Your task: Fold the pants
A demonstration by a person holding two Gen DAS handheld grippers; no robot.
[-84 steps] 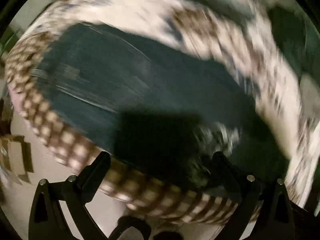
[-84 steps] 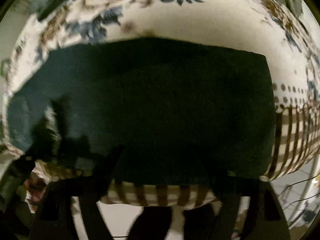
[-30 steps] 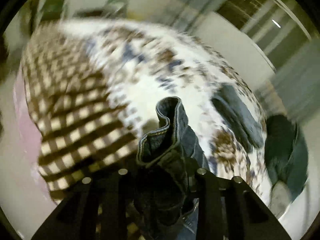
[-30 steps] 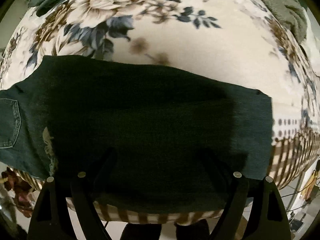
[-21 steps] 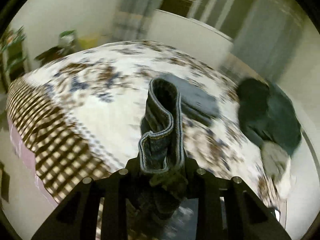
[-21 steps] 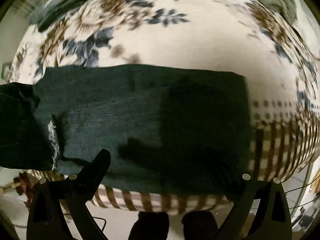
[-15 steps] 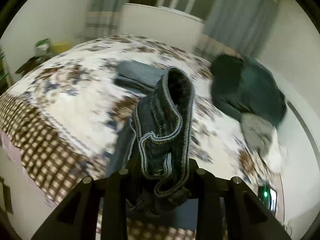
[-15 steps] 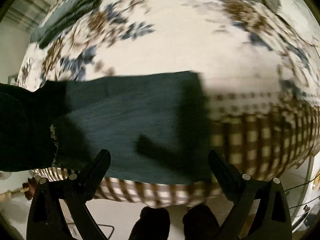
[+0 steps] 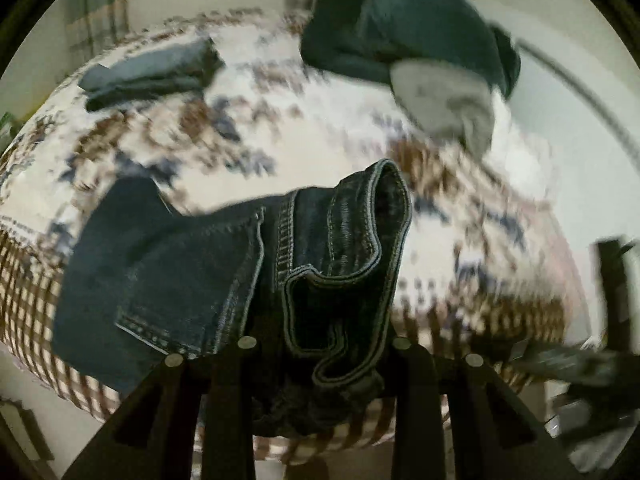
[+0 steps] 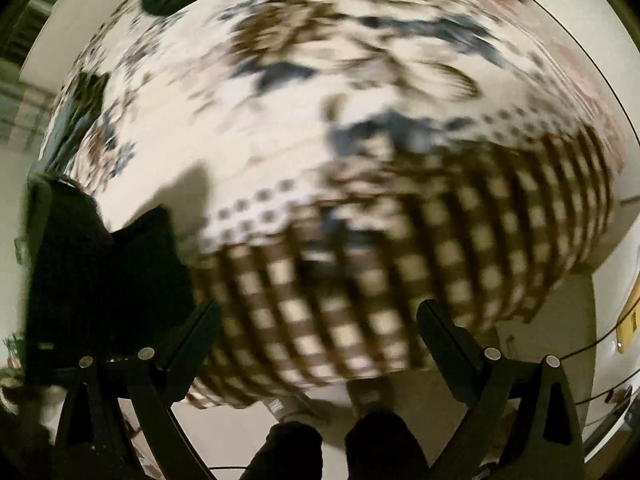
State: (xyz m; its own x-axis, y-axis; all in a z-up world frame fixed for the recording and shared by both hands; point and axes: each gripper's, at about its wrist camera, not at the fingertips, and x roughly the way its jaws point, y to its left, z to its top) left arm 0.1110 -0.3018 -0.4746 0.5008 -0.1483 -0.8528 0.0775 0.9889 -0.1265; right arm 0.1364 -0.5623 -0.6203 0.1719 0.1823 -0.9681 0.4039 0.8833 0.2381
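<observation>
Pinching the jeans (image 9: 224, 276) waistband, left claw (image 9: 320, 344) clamped, legs trailing left, right claw (image 10: 318, 320) agape, empty.

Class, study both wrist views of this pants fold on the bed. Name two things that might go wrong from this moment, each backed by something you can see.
1. The left gripper pinches only a bunched waistband of the jeans; thick denim may slip out mid-fold.
2. The right gripper is open and holds nothing, so the jeans' far end is unpinned and may drag along the bedspread, skewing the fold.

Floral bedspread (image 9: 328, 148); folded jeans (image 9: 152, 72) far left, clothes heap (image 9: 412, 40) far right.
</observation>
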